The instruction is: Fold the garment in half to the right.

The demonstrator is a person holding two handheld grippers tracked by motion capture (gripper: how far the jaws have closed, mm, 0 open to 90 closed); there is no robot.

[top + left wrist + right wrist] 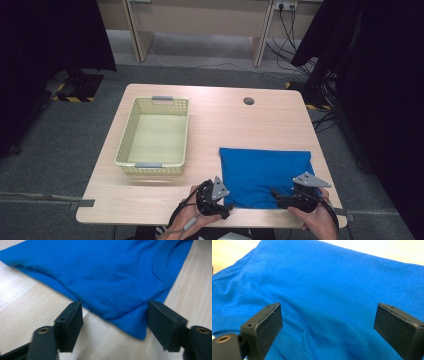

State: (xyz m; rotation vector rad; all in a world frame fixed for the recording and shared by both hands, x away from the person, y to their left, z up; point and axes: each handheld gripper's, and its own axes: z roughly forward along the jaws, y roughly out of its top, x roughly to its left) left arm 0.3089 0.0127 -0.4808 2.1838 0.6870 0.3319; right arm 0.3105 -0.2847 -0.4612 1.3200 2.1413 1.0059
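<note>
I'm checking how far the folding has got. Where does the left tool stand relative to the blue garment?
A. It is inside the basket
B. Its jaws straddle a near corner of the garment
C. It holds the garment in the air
B: in the left gripper view, the left tool has its jaws either side of a corner of the blue garment, which lies flat on the table.

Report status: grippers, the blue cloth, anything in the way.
Left gripper open, jaws astride near corner of blue cloth. Right gripper open over the cloth. Basket off left, apart; nothing in the way.
</note>
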